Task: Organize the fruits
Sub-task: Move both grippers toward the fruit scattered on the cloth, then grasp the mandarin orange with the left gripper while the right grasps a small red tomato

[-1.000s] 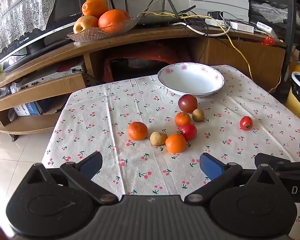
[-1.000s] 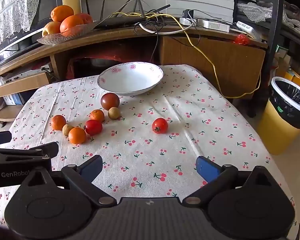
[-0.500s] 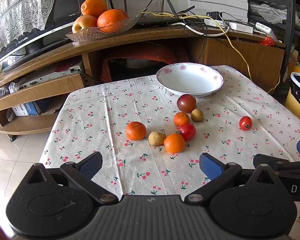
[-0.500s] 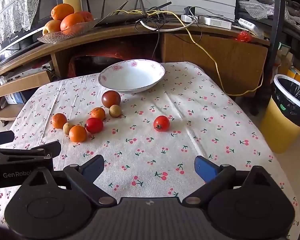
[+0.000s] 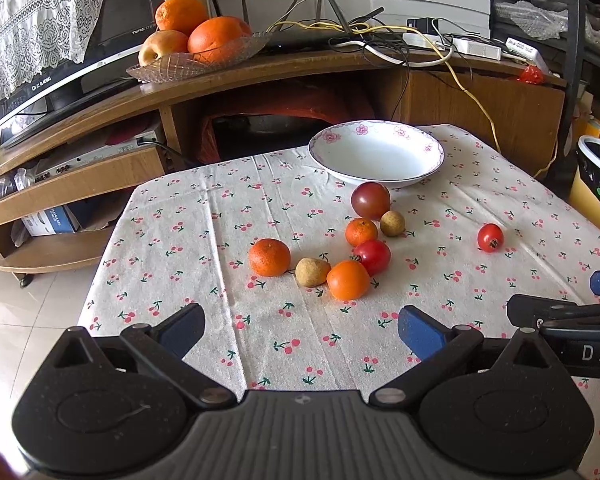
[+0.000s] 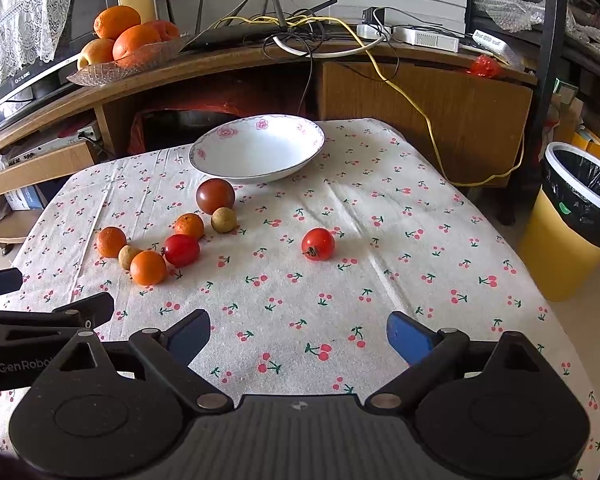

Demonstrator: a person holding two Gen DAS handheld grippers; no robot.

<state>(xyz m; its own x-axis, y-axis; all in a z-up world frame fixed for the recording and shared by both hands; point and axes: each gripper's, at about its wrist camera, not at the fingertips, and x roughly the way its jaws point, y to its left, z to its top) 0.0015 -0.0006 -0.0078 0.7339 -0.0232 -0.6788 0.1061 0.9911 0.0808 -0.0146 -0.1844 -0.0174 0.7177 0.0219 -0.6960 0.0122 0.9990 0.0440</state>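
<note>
On cherry-print tablecloth (image 5: 220, 240), toward twelve o'clock: white floral bowl (image 5: 376, 154), nothing visible inside. Just at six o'clock of its rim, dark purple tomato (image 5: 370, 200); beside that, at five o'clock, small tan fruit (image 5: 392, 223), and at seven o'clock, small mandarin (image 5: 361, 232). Lower down, touching or nearly so in a row: red tomato (image 5: 374, 256), orange (image 5: 348, 280), second tan fruit (image 5: 312, 272), with another mandarin (image 5: 269, 257) at nine o'clock of that. Well apart at three o'clock of the cluster, lone red tomato (image 6: 318, 244).

Near table edge, at six o'clock of the cluster: left gripper (image 5: 300, 326), blue pads (image 5: 416, 334) spread wide, holding nothing. At six o'clock of the lone tomato: right gripper (image 6: 298, 332), likewise spread wide and bare.

Behind table, on wooden shelf (image 5: 260, 76): glass dish (image 5: 188, 64) of oranges and an apple. At three o'clock, on floor: yellow bin (image 6: 572, 236) with black liner.
</note>
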